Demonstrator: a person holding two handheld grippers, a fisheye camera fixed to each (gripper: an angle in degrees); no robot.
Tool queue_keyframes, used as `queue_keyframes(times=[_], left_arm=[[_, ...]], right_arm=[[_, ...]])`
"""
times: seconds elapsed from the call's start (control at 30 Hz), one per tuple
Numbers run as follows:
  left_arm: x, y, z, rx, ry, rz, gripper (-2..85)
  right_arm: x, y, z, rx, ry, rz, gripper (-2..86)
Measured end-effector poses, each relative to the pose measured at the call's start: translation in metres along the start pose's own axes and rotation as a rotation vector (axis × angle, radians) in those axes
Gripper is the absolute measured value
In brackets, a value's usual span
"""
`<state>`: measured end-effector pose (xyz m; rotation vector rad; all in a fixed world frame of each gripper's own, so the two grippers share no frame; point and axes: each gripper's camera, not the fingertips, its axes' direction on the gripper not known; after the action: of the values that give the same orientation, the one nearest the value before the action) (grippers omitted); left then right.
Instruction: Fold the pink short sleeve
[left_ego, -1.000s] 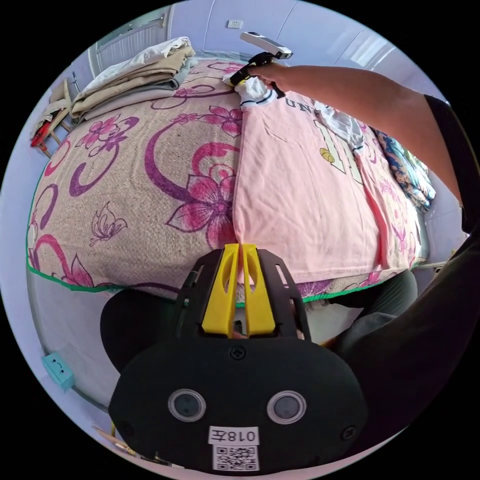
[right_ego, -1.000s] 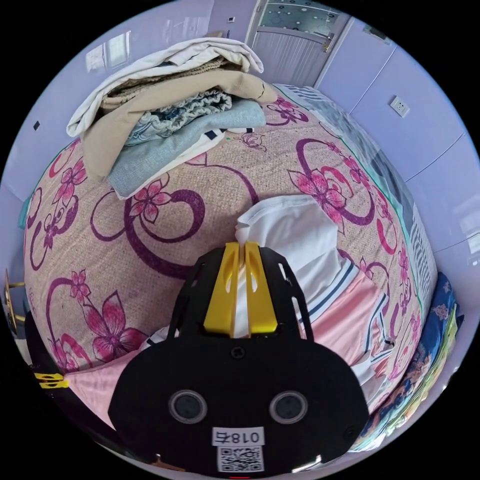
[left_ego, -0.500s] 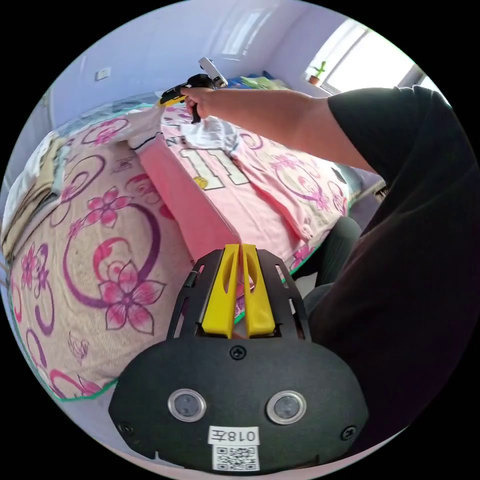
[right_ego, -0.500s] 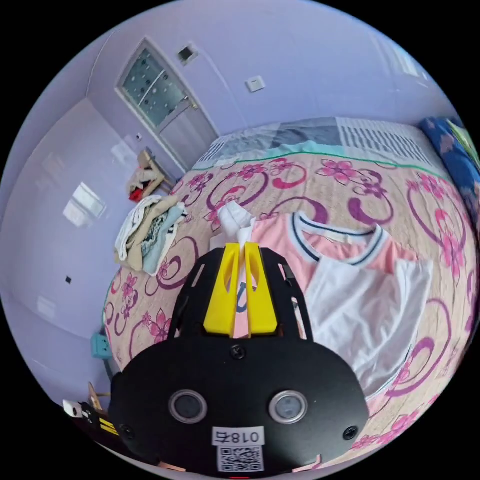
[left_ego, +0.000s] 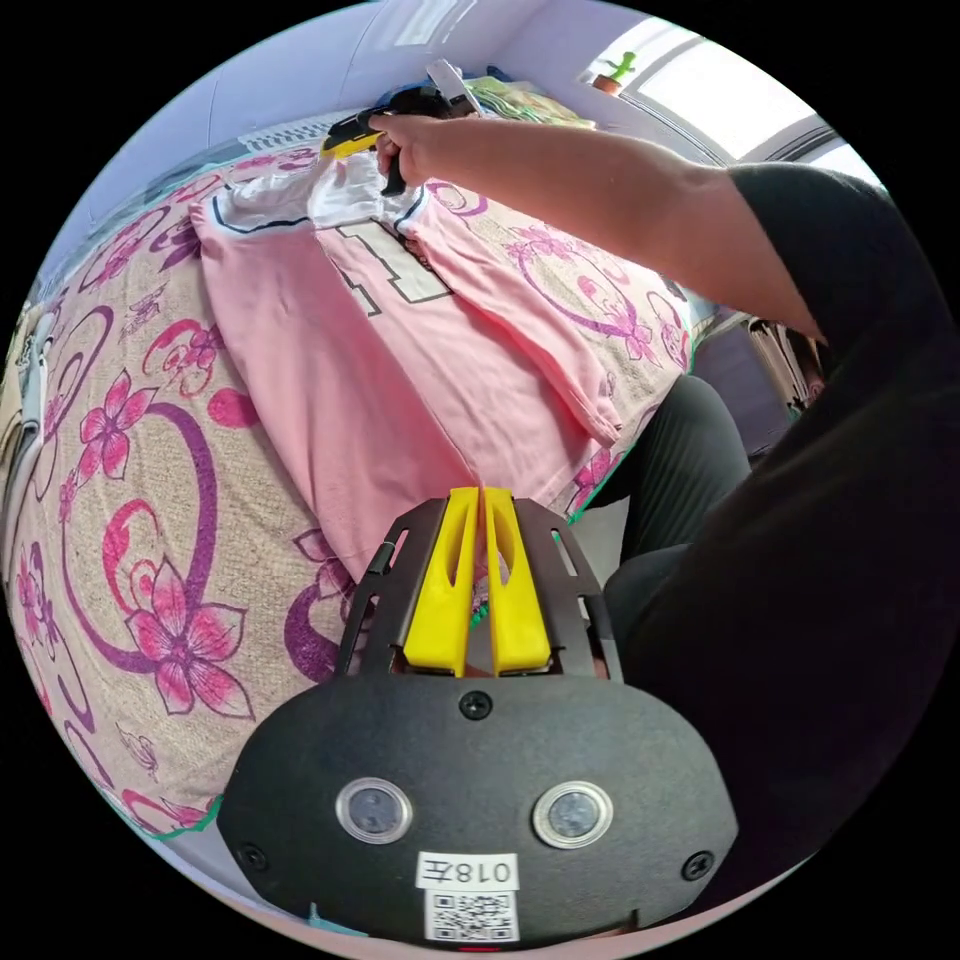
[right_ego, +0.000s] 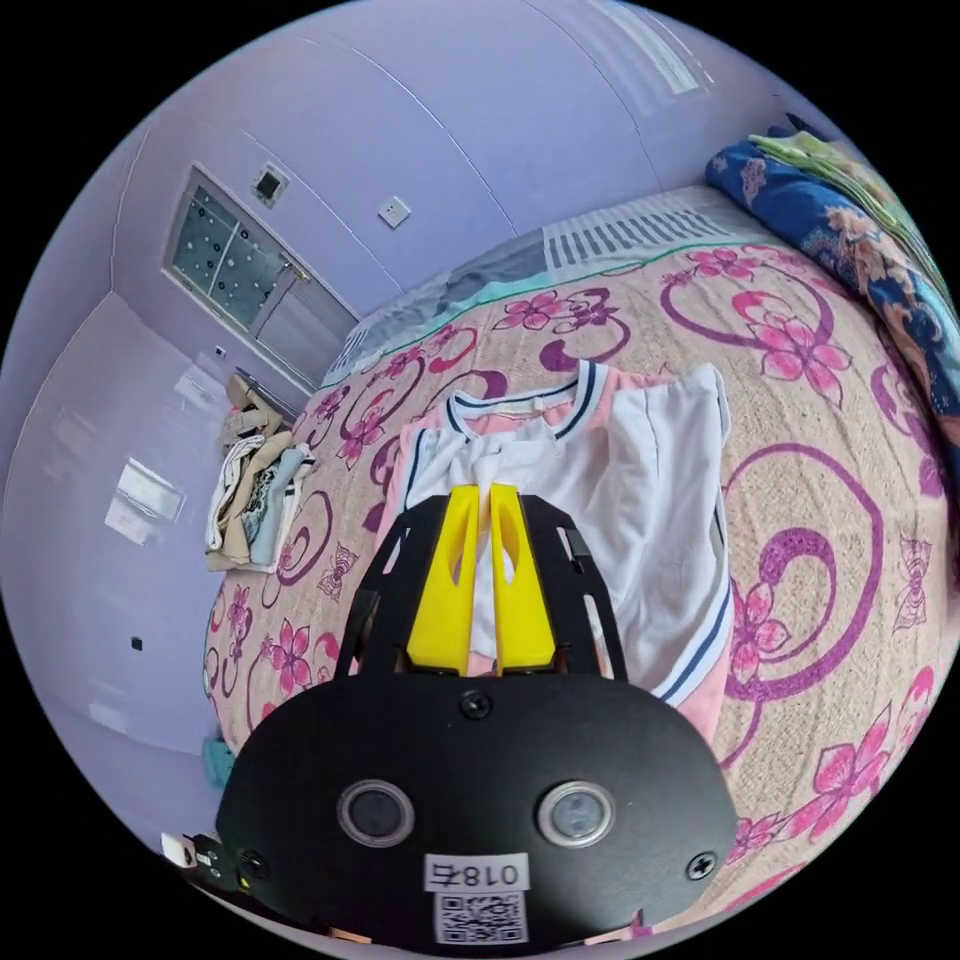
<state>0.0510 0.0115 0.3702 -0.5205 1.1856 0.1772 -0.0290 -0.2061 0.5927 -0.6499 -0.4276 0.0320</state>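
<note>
A pink shirt (left_ego: 400, 350) with white sleeves lies on a bed covered by a floral mat (left_ego: 130, 500), its hem toward the mat's near edge where the person sits and its collar toward the far edge.

The left gripper (left_ego: 482, 497), seen in the left gripper view, has its yellow jaws clenched on the hem at the near edge. Pink cloth is pinched between the tips.

The right gripper (right_ego: 490, 492), in the right gripper view, has its jaws closed on white sleeve cloth near the collar. In the left gripper view the same tool (left_ego: 352, 140) shows at the far end of the shirt, held by a hand (left_ego: 405, 150) on an outstretched arm.

One long side of the shirt is lifted between the two grips and is being carried over the printed front. The opposite long side looks already folded inward, with its white sleeve (right_ego: 665, 520) lying flat across the chest.

Judging from this, the task is about midway. The second lengthwise fold looks nearly laid but is not released. The crosswise fold, hem to collar, appears still to be done.

A pile of folded clothes (right_ego: 250, 490) sits near the mat's far corner, well apart from the shirt.
</note>
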Motion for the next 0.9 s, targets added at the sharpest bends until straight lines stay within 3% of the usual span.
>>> queue_keyframes(times=[0.1, 0.17, 0.37, 0.5, 0.57, 0.67, 0.8, 0.9], left_arm=[[-0.008, -0.003, 0.003, -0.008, 0.066, 0.011, -0.8], [-0.014, -0.006, 0.016, -0.036, 0.082, 0.000, -0.7], [-0.024, -0.016, 0.044, -0.111, 0.083, 0.002, 2.1], [-0.021, -0.015, 0.044, -0.171, 0.265, 0.131, 10.7], [-0.025, -0.012, 0.031, -0.104, 0.330, 0.172, 11.1], [-0.057, -0.007, 0.011, 0.100, 0.398, 0.074, 10.3], [-0.106, 0.003, 0.015, 0.281, 0.462, -0.102, 8.0], [-0.119, 0.009, 0.025, 0.299, 0.454, -0.169, 7.2]], right_arm=[[-0.005, 0.020, -0.021, 0.053, 0.118, -0.041, 1.2], [0.011, 0.040, -0.009, -0.022, 0.182, -0.005, 1.5], [0.052, 0.069, 0.005, -0.144, 0.074, 0.125, 4.4], [0.050, 0.081, -0.012, -0.122, 0.094, 0.080, 5.7], [0.040, 0.083, -0.030, -0.012, 0.154, 0.012, 5.5], [0.015, 0.071, -0.032, 0.081, 0.201, -0.178, 4.7], [-0.006, 0.042, 0.014, -0.011, 0.374, -0.357, 5.4], [-0.006, 0.026, 0.060, -0.132, 0.421, -0.426, 6.5]])
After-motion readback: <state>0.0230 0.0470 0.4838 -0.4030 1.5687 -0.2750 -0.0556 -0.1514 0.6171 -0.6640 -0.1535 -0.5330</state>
